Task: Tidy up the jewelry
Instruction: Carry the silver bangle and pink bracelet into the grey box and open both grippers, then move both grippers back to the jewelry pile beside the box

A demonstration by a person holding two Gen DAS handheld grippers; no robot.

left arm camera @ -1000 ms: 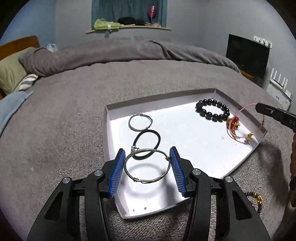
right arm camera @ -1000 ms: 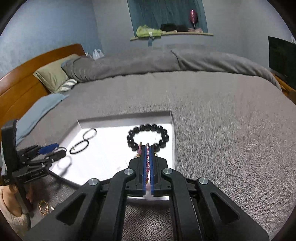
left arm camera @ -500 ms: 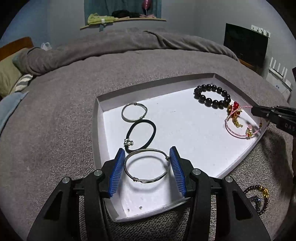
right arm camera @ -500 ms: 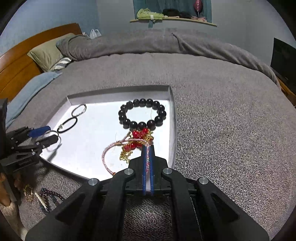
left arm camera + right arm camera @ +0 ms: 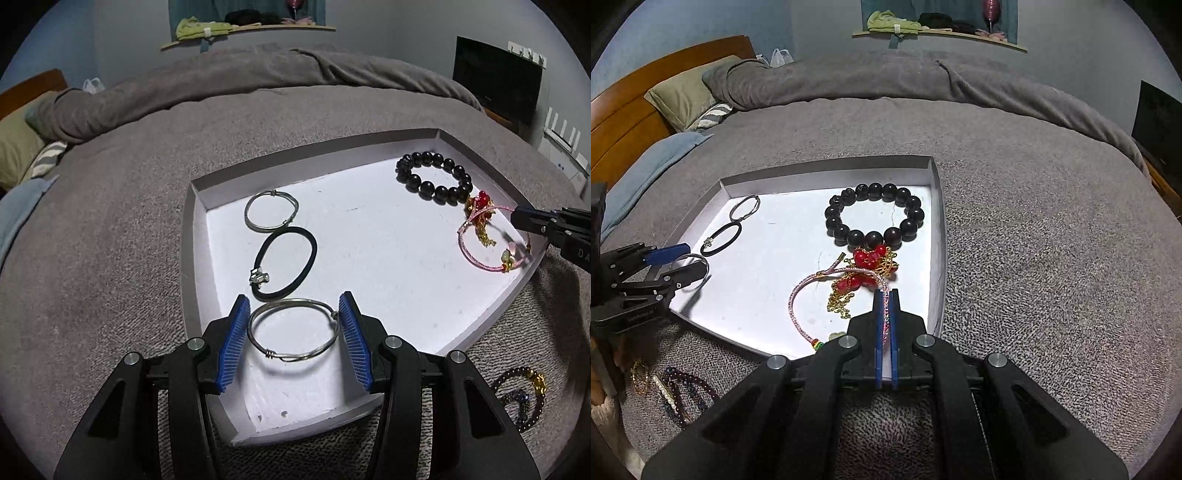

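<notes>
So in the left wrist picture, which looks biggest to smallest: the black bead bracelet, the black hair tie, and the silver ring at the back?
1. Black bead bracelet
2. Black hair tie
3. Silver ring
The first two look close; the bracelet lies farther away, so it is probably truly bigger.

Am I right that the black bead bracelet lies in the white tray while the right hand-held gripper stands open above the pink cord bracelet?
Not quite. The black bead bracelet does lie in the white tray, but the right hand-held gripper is not open: the right wrist view shows its blue pads shut on the pink cord bracelet, pinching the cord between them.
</notes>
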